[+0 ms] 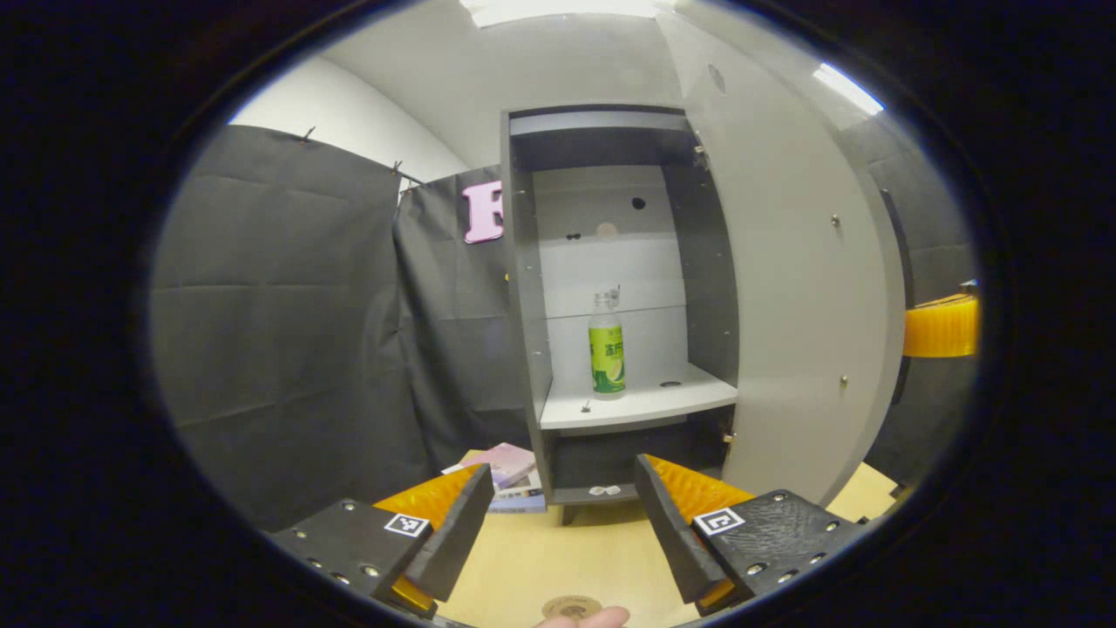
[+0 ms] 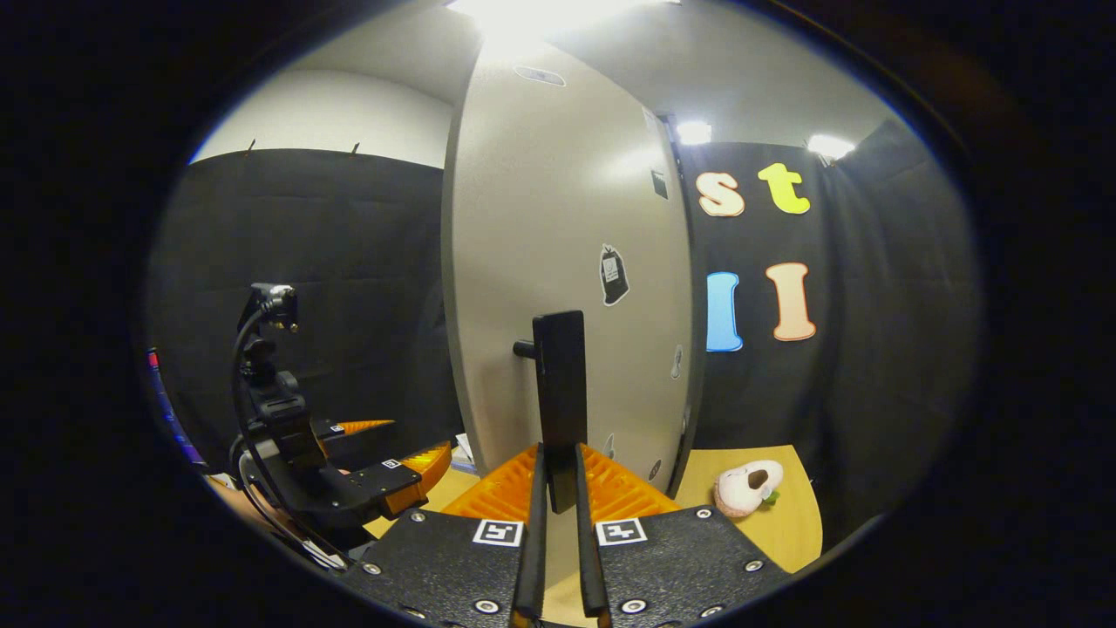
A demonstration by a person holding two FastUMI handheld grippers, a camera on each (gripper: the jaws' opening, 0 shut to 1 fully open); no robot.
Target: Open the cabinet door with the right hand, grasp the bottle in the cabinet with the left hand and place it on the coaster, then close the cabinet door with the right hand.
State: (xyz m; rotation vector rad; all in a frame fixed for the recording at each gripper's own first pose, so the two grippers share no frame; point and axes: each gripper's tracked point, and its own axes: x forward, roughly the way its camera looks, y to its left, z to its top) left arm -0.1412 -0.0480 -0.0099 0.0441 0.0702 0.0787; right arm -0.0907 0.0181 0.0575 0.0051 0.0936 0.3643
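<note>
Left gripper view: cabinet [image 1: 523, 288] is open, door [image 1: 802, 288] swung wide to the right of it. Bottle [image 1: 606, 346] stands upright on the cabinet's white shelf [image 1: 645, 403], roughly mid-shelf, clear of both side walls, nothing touching it. Left claw [image 1: 558, 523] is spread open and empty, hovering over the counter [image 1: 558, 558] in front of the cabinet, well short of the bottle. Coaster [image 1: 571, 605] sits on the counter at the near edge, just below the claw.

Right gripper view: right claw [image 2: 558, 488] is closed on the door handle [image 2: 560, 401], both fingers pinching the bottom end of the bar. The left claw's rig shows to the left of the door.

Handling, my read:
- clear plastic bottle w/ green label, looks mostly full, so moderate weight and a stiff enough wall, but it'll dent if squeezed hard
- smooth wrap label = prob slippery; tall and narrow = tips easily on contact
- best grip: mid-body on the label band, fingers horiz either side, approx at centre of mass. Avoid neck/cap, it'd swing.
- approach straight in through the cabinet opening, keep level, lift a bit before backing out past the shelf edge
- set down vertical on coaster; small target, so release only once base is flat
</note>
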